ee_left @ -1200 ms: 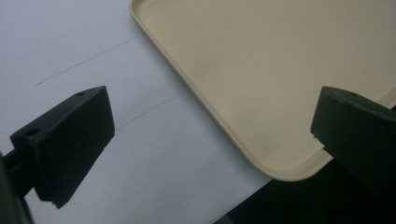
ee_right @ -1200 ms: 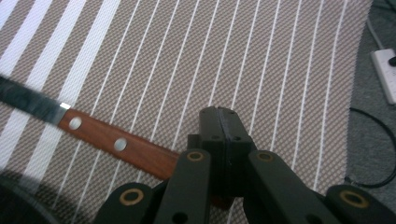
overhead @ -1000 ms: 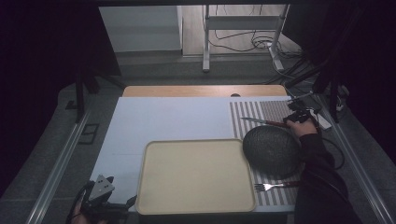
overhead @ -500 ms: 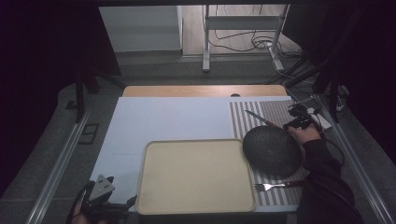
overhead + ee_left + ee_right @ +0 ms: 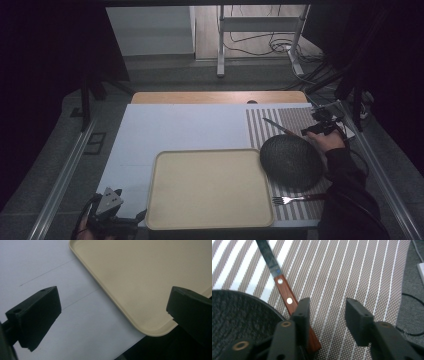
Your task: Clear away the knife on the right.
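A knife (image 5: 284, 292) with a wooden riveted handle lies diagonally on the striped placemat (image 5: 352, 270), beside the rim of a dark textured plate (image 5: 239, 317). My right gripper (image 5: 327, 307) hangs just over the handle's end. Its jaws have just been opening and now stand apart, with the handle running under the left jaw and no pad pressing on it. In the high view the knife (image 5: 280, 128) lies above the plate (image 5: 291, 161), and the right gripper (image 5: 312, 131) is at its handle. My left gripper (image 5: 112, 305) is open over the corner of the beige tray (image 5: 140, 277).
A fork (image 5: 295, 199) lies on the placemat (image 5: 300, 117) below the plate. The beige tray (image 5: 210, 187) takes up the table's near middle, with bare white tabletop (image 5: 180, 125) behind it. The left gripper (image 5: 125, 220) sits at the table's front left corner.
The knife has swung from nearly level across the placemat to a diagonal beside the plate. The right gripper's jaws have opened off the handle. The left gripper has kept still.
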`<state>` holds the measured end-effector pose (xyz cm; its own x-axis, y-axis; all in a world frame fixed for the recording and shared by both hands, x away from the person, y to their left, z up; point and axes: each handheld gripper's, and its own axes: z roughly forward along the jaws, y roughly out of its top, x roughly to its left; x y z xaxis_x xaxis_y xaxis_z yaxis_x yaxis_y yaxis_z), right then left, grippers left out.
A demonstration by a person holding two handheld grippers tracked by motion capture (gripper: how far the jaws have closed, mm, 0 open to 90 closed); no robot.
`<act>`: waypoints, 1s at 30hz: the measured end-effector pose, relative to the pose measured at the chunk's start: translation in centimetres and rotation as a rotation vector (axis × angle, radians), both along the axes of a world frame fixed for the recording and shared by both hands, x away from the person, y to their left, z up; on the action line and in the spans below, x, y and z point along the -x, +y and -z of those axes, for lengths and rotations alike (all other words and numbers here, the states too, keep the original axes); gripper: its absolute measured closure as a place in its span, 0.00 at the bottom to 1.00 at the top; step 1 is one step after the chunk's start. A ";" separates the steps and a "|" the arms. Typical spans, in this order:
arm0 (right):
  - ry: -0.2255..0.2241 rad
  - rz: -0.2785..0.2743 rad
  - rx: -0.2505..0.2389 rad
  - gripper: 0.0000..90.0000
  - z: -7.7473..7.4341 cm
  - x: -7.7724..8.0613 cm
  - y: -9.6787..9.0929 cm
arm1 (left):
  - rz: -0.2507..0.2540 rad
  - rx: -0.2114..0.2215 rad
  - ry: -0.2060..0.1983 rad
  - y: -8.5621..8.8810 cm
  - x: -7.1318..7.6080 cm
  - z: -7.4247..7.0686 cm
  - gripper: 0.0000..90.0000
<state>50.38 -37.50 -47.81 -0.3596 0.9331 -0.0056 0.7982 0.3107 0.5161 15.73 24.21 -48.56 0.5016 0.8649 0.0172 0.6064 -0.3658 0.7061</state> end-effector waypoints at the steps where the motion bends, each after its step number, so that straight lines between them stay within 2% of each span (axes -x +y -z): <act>1: 0.000 0.000 0.000 0.59 0.0 0.0 0.0 | 0.000 0.000 0.000 0.0 0.0 0.0 0.00; 4: -0.035 -0.001 0.005 0.47 -0.7 -0.1 0.8 | 0.000 -0.002 0.000 0.0 0.0 0.0 0.00; 11: -0.059 -0.028 0.006 0.36 -1.1 -0.3 2.1 | 0.000 -0.003 0.000 0.0 0.0 0.0 0.00; 15: -0.042 -0.053 -0.007 0.30 -1.0 -0.6 3.2 | 0.000 -0.004 0.000 -0.1 0.0 0.0 0.00; 18: -0.018 -0.071 -0.009 0.26 -0.9 -0.8 3.9 | 0.000 -0.006 0.001 -0.1 0.0 0.0 0.00; 22: -0.009 -0.092 -0.001 0.23 -0.7 -1.1 4.8 | -0.001 -0.005 0.001 -0.1 0.0 0.0 0.00; 27: -0.001 -0.099 0.001 0.21 -0.6 -1.5 5.3 | 0.000 -0.007 0.001 -0.1 0.0 0.0 0.00; 30: 0.019 -0.090 0.003 0.20 0.1 -2.1 5.2 | 0.000 -0.009 0.002 -0.1 0.0 0.0 0.00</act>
<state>52.44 -32.28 -47.87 -0.4424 0.8968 -0.0009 0.7764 0.3835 0.5001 15.75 24.09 -48.59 0.5018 0.8647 0.0242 0.6075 -0.3722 0.7017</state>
